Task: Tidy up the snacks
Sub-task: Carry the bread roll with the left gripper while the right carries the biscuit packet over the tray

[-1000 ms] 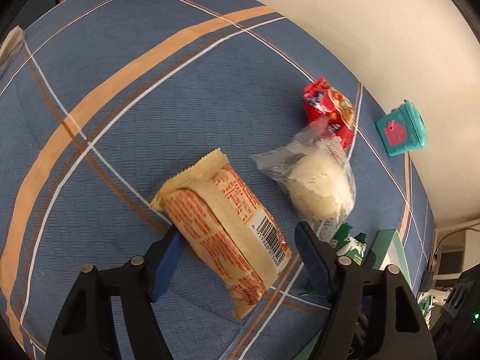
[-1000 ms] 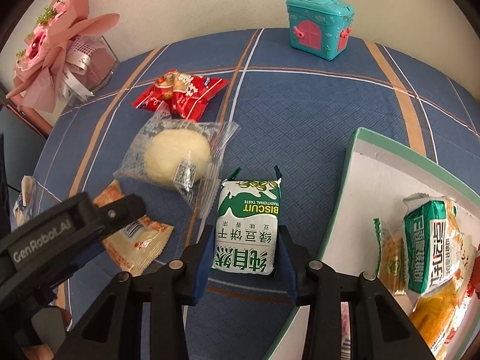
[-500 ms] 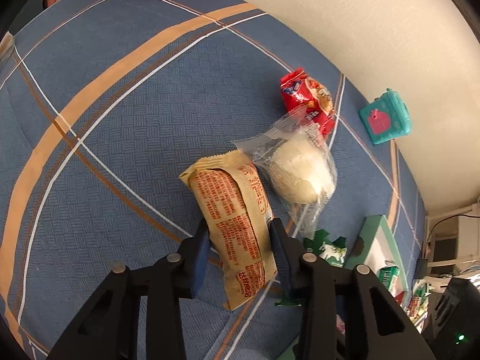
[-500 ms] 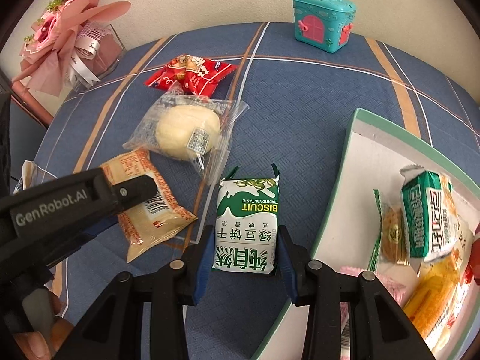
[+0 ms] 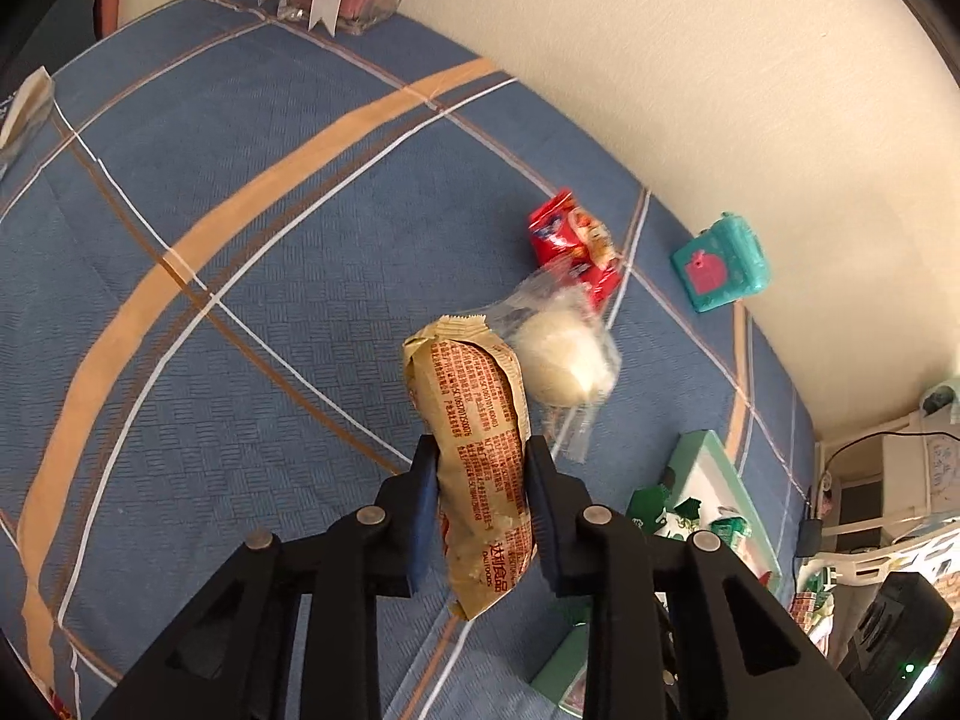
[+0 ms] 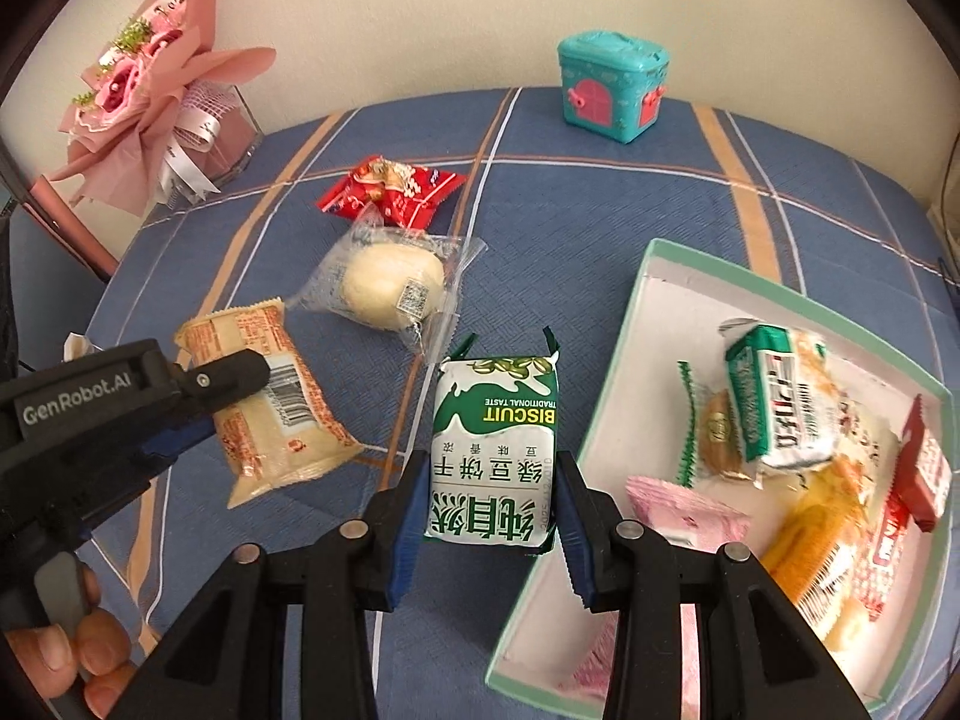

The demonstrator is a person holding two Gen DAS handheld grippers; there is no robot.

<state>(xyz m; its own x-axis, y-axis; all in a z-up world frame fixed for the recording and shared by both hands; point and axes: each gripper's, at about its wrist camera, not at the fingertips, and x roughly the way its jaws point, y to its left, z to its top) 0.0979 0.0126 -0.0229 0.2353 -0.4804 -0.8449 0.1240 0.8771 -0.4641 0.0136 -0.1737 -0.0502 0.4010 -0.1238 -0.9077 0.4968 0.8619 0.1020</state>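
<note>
On blue cloth (image 6: 600,252), two loose snacks (image 6: 384,291).

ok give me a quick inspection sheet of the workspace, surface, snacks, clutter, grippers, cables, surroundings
Surface: blue plaid tablecloth with orange and white stripes.
Job's things: green-rimmed box holding several packets; green biscuit pack, tan wrapped snack, clear-bagged bun and red packet are outside it.
Clutter: teal toy chest and pink bouquet near the wall.
Grippers: left gripper shut on the tan wrapped snack, which looks lifted off the cloth; right gripper shut on the green biscuit pack.
Cables: a dark cable beyond the table edge.
Surroundings: cream wall; cluttered shelving at the room's edge.
</note>
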